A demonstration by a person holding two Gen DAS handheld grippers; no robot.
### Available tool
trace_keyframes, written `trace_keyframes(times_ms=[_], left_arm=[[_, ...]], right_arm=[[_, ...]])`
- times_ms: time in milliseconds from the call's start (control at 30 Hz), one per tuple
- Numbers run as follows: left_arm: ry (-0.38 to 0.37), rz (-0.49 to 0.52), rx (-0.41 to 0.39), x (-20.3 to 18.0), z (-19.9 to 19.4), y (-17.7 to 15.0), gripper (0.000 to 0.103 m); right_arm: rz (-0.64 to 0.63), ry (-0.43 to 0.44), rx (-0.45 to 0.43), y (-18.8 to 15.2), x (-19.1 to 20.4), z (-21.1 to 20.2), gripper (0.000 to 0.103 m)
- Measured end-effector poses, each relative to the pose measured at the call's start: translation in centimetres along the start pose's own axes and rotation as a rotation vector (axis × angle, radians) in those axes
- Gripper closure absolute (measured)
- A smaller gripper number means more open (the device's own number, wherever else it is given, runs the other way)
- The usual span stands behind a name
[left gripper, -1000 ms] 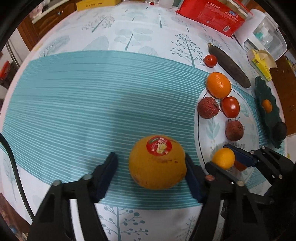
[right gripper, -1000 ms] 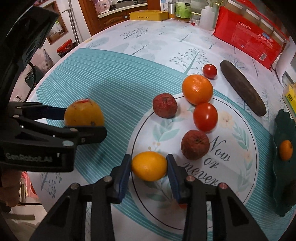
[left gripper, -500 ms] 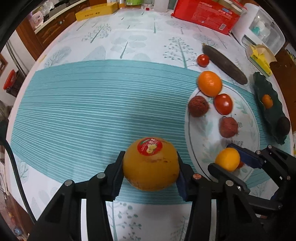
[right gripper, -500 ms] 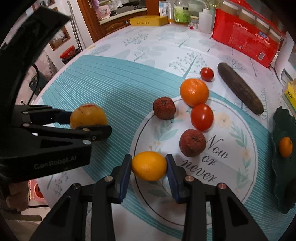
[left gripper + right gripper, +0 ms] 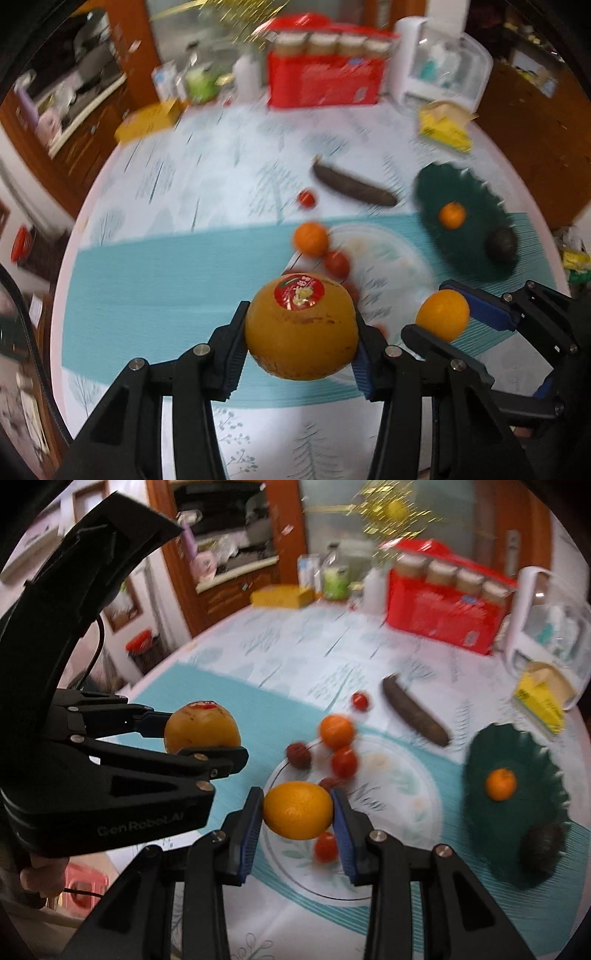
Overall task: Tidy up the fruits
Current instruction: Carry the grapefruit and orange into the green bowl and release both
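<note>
both grippers (image 5: 301, 332) (image 5: 297, 810) clamped, raised

Two raised wrist views; shared table (image 5: 229, 155)

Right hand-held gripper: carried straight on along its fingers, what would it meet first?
Probably the small red tomato just beyond the orange that the right hand-held gripper holds, then the tablecloth; blur leaves depth uncertain.

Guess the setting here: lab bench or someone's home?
Most likely a home dining room or kitchen. A round table wears a printed tablecloth, a wooden cabinet stands behind, and groceries crowd the far edge: a red jar pack, bottles and a yellow box.
</note>
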State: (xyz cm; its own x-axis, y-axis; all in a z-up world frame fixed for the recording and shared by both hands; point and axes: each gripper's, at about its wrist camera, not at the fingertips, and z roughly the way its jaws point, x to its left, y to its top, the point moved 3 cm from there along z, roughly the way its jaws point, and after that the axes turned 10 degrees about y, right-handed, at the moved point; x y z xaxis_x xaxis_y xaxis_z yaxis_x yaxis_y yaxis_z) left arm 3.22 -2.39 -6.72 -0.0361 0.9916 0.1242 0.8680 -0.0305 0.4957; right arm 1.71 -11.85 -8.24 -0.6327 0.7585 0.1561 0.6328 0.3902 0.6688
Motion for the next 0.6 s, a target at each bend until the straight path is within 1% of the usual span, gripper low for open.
trace_keyframes(times_ms=[233,367,500,600], left_arm=[[-0.068,0.082,-0.124,-4.2,-5.0,5.0,0.056],[-0.099,0.121,-0.169,-6.8,-6.9,7.5,0.056],[-0.124,0.167,-0.166,-9.6,-7.8,9.7,0.056],[-0.137,0.194,-0.158,-11.2,-8.1,11.2,0.056]], right_arm=[[0.065,-0.135,-0.132,1.6,-3.5,-7.4,0.066],[0.076,-0.251,-0.199,2.6,-5.6,-11.4,0.066],[0.088,-0.352,-0.255,3.6,-7.8,-14.8,0.066],[0.105,-0.418,-0.279,4.0,-9.3,-16.6,0.066]])
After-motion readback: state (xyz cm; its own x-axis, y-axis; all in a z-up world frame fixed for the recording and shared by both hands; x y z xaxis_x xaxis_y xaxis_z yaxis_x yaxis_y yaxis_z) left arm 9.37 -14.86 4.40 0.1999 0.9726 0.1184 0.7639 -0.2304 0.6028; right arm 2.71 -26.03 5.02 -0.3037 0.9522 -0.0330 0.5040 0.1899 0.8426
